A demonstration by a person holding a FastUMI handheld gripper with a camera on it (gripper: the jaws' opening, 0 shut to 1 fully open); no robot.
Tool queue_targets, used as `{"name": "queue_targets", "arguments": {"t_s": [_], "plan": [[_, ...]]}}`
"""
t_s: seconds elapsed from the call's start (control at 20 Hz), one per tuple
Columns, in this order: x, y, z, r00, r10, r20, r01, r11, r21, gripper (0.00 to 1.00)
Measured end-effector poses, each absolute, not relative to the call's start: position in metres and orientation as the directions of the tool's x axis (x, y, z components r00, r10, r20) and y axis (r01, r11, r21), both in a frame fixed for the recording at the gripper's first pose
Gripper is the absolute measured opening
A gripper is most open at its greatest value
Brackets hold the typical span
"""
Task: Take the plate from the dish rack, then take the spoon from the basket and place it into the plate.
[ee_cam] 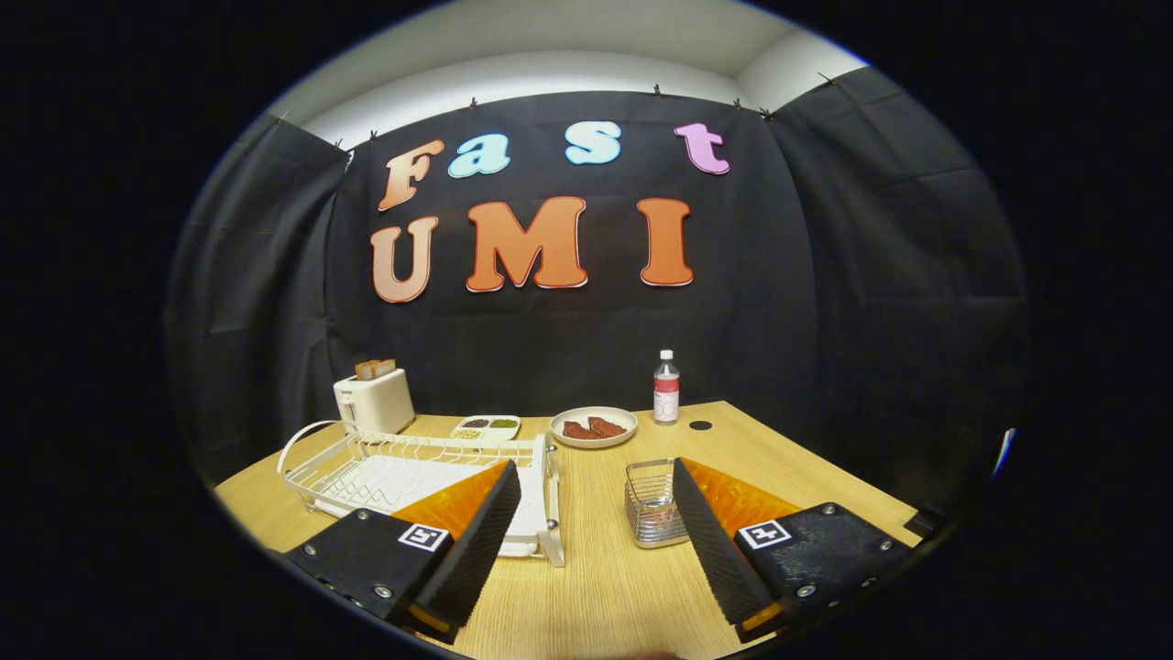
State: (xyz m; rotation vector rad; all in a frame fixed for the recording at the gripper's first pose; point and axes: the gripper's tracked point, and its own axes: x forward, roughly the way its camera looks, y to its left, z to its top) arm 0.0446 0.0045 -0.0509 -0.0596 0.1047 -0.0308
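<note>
Spreading wide over the wooden table (605, 587), the gripper (586, 513) is seen with nothing held. Just beyond its fingers, the dish rack (403, 463) and wire basket (651, 504) are set apart. A plate (593, 438) of food, a toaster (374, 399) and a bottle (666, 390) are lined farther back.

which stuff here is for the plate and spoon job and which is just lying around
For the job: dish rack, wire basket, open claw with nothing between its fingers.
Lying about: toaster, divided dish, plate of food, bottle.
</note>
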Motion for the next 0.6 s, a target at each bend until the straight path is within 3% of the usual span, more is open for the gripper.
{"name": "queue_targets", "arguments": {"t_s": [0.6], "plan": [[0.040,-0.023,-0.041,0.995,-0.068,-0.071,0.063,0.996,-0.068,0.99]]}}
